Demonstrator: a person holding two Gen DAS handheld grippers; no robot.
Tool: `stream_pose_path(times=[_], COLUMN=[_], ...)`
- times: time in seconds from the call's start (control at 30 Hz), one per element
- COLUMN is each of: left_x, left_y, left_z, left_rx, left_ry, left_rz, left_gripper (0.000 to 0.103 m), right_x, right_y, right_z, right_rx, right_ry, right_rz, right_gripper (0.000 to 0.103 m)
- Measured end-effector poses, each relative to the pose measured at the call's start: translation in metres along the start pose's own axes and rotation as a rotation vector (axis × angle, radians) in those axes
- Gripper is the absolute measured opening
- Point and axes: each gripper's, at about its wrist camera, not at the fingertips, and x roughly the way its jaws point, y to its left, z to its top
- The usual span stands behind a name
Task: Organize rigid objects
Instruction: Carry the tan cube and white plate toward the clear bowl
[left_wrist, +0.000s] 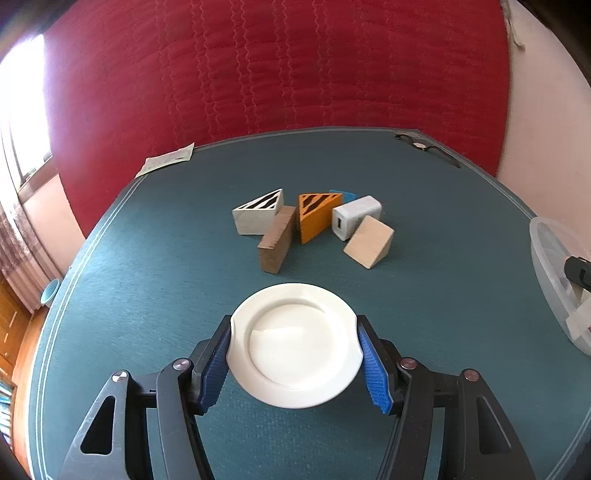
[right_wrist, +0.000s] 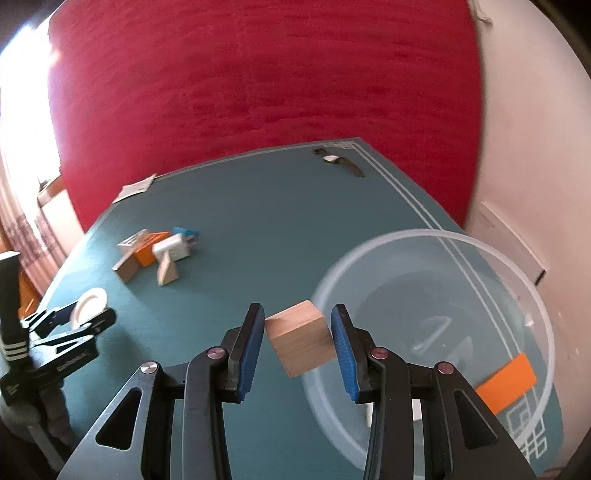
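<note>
1. Left wrist view first: left gripper (left_wrist: 295, 363) is clamped on a small white plate (left_wrist: 295, 343), its blue pads pressing the rim on both sides, and the plate seems to hang a little above the green table (left_wrist: 166, 258).
2. Beyond the plate lies the pile still to sort: a white wedge (left_wrist: 258, 214), a brown block (left_wrist: 279, 243), an orange wedge (left_wrist: 316, 216), a white charger (left_wrist: 354, 216), a pale wooden wedge (left_wrist: 369, 242) and a blue piece (left_wrist: 343, 194) half hidden behind them.
3. At the right edge of this view only a part of the clear plastic bowl (left_wrist: 546, 266) shows.
4. My advice for this hand: keep the plate level and wait near the pile, well apart from the bowl, so the two hands do not cross.
5. Right wrist view: right gripper (right_wrist: 298, 341) is closed on a wooden cube (right_wrist: 300, 338). The cube sits tilted between the pads, in the air just beside the near rim of the bowl (right_wrist: 436, 236).
6. In the bowl I see already an orange block (right_wrist: 506, 382); other shapes inside are too blurred to name.
7. I judge the step in hand is carrying the cube into the bowl. To do it well, bring it fully over the rim, lower it close to the bottom and away from the orange block, and only then let the fingers go apart.
8. Because the cube is tilted, the grip may be only on edges; a slow move is safer than a quick one.
</note>
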Motion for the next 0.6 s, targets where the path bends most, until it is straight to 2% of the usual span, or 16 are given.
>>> stream_pose_path(times=[0.2,0.6], left_x=[-0.005,-0.014], left_y=[-0.008,-0.036], left_z=[-0.003,-0.001], left_rx=[0.008,0.021], left_ry=[0.002,0.002], left_rz=[-0.014,-0.055], left_gripper=[0.065,0.065], right_x=[0.003,-0.015], right_y=[-0.025,-0.065], right_z=[-0.005,-0.002], right_rx=[0.051,0.122], right_ry=[0.024,-0.008], right_rz=[-0.080,-0.131], right_gripper=[0.039,0.039])
